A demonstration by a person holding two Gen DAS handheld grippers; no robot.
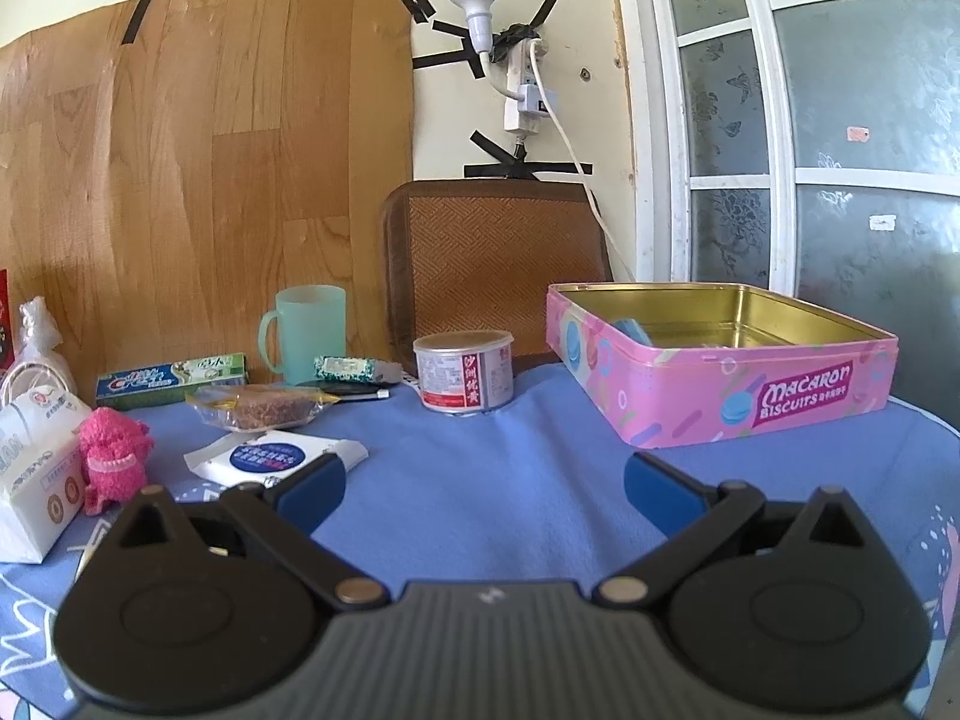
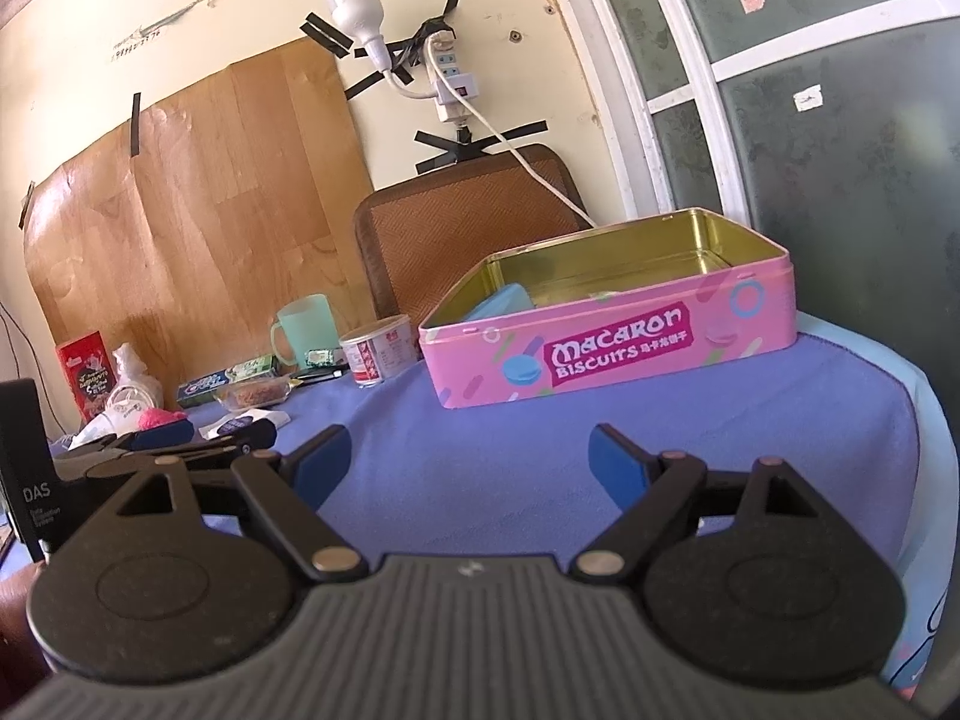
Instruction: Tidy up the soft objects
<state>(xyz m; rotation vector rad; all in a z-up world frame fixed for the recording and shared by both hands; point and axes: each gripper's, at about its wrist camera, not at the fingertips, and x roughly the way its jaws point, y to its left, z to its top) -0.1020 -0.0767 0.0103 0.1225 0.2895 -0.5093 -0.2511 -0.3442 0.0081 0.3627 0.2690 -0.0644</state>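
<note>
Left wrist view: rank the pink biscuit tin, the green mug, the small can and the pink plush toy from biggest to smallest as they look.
1. Biscuit tin
2. Green mug
3. Can and plush toy: they look alike in size, and the toy sits nearer the camera, so they are not ranked.

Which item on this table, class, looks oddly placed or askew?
Inside the open pink Macaron Biscuits tin, a light blue object leans tilted against the left wall instead of lying flat; what it is cannot be told. The table's other things lie loosely grouped, nothing spilled or visibly damaged.
</note>
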